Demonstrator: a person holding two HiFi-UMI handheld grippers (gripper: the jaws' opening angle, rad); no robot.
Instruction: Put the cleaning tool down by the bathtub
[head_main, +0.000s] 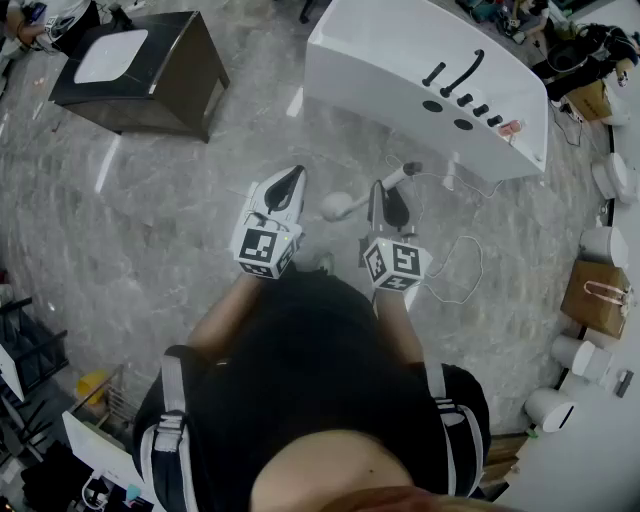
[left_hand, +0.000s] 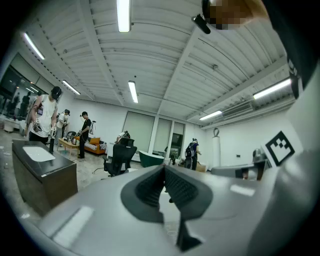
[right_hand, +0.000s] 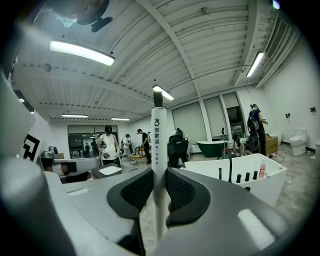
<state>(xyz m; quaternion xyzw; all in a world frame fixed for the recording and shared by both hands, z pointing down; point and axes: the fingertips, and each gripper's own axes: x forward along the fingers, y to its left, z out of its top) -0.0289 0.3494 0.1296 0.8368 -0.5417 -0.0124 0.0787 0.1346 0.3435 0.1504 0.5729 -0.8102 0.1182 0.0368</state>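
Glossy bathtub (head_main: 360, 80), polished stone floor (head_main: 150, 200)

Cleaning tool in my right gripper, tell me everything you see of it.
The cleaning tool is a slim white stick, plastic-looking, with dark print on its shaft. The right gripper clamps that shaft between both pads. In the head view it is held off the floor, a round white head at one end.

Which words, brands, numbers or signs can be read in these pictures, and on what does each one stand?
"宝家洁": printed vertically, under a round logo, on the white handle of the cleaning tool.
Smaller print below it on the same handle: too small to read.
The marker cubes: black-and-white square patterns only, no words or numbers.
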